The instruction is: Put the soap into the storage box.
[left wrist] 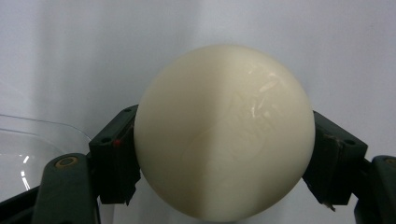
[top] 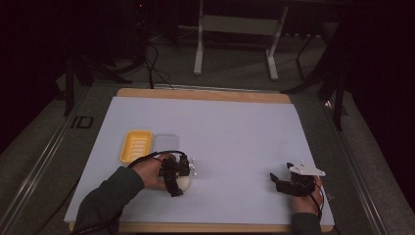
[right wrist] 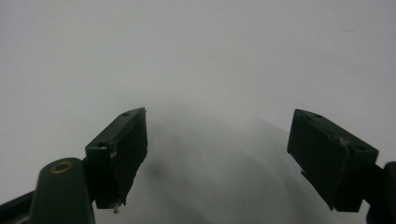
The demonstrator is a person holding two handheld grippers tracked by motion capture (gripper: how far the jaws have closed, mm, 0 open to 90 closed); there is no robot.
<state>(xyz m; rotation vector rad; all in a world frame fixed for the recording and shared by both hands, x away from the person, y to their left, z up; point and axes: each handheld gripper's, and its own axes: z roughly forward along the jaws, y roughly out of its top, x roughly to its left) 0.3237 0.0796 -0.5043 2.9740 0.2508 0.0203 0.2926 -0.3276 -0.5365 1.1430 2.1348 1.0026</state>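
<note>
While the right gripper (right wrist: pixel 217 158) rests near the mat's front right corner with its jaws spread wide and nothing between them, the left gripper (left wrist: pixel 224 154) clamps a cream ball (left wrist: pixel 223 133) just above the white mat (top: pixel 235 132), near a yellow tray (top: pixel 136 145) and clear lid (top: pixel 165 142).

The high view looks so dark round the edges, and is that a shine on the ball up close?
High view: only the pale table sheet is lit; the floor and room behind fall into near black. Left gripper view: the cream ball carries small glare streaks at its upper right. Right gripper view: a soft blurred shadow lies on the sheet between the open jaws.
</note>
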